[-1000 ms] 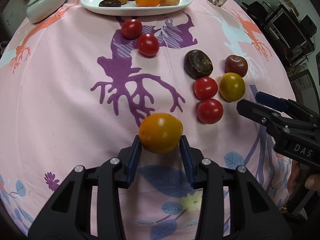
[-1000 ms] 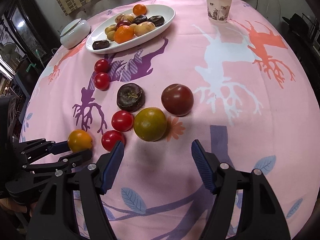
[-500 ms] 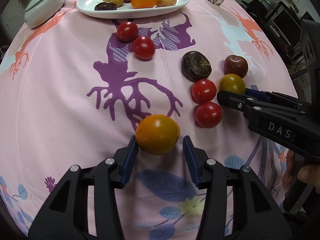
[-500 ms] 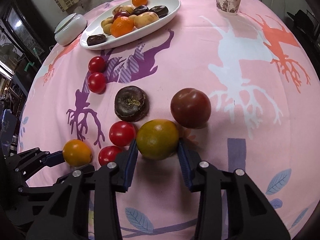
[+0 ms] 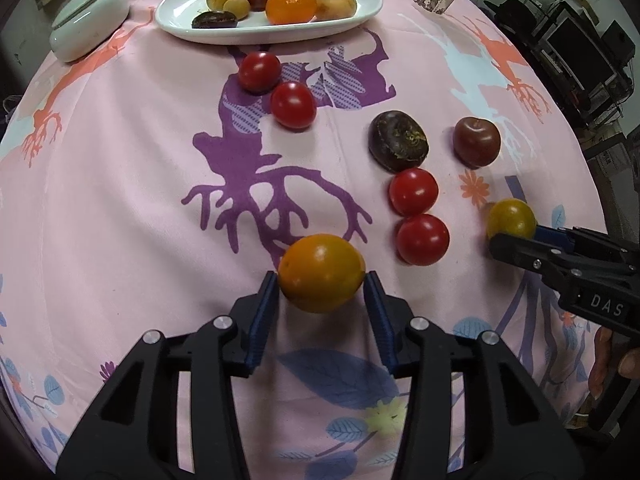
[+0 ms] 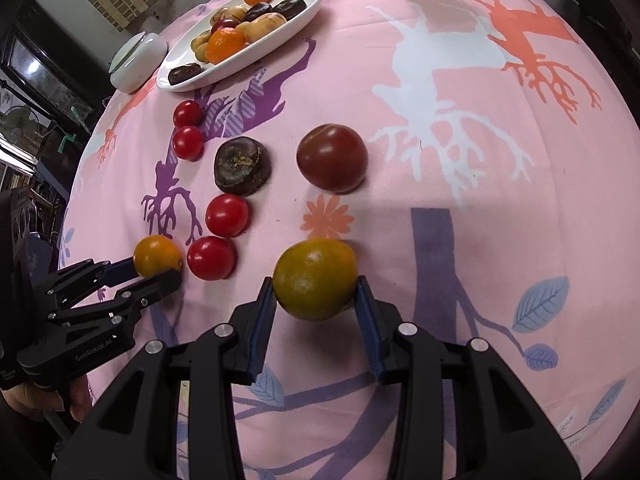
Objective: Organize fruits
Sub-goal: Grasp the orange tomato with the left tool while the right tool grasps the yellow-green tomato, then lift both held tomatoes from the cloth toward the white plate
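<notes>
Right wrist: bare pink tablecloth [image 6: 500, 240] beside green-yellow fruit [image 6: 316, 278]

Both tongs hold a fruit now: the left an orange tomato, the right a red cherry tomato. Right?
Not quite. The right tongs hold the yellow-green tomato, not a red one, as the right wrist view shows. The left tongs do hold the orange tomato.

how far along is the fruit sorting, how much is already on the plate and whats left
Partly done. The white plate already holds a pile of fruit. In hand: the left tool grips an orange tomato, and the right tool grips a yellow-green tomato. Still loose on the pink cloth: four red tomatoes, a dark wrinkled fruit and a dark red plum.
</notes>
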The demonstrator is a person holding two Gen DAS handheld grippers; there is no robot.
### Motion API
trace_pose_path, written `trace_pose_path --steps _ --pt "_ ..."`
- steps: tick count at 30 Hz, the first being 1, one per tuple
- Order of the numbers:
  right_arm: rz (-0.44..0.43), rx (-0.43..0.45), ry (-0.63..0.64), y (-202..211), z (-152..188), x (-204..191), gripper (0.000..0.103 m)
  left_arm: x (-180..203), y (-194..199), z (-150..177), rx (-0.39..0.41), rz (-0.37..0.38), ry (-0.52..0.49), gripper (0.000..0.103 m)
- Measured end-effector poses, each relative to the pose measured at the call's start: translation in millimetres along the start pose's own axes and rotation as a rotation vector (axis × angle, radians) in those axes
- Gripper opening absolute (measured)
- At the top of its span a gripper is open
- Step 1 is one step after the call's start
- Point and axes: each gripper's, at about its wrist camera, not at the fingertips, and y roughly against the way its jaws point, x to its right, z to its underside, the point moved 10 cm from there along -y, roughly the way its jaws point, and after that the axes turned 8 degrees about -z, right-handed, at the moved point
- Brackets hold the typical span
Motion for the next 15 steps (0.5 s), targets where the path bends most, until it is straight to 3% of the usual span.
trace_pose_path --steps 5,8,15 --pt "-0.005 -0.007 0.002 -0.8 5.0 -1.1 0.04 0.1 -4.4 -1.2 0.001 -0.002 -0.019 0.051" --pt "-0.005 -0.014 0.007 -2.2 6.3 -1.8 0.04 2.7 -4.4 -0.9 0.007 -0.013 -0.046 0.046" --pt "-0.007 -0.021 0.008 -4.9 5.7 -3.1 0.04 -1.0 1.7 1.7 -0.018 0.039 0.02 0.043"
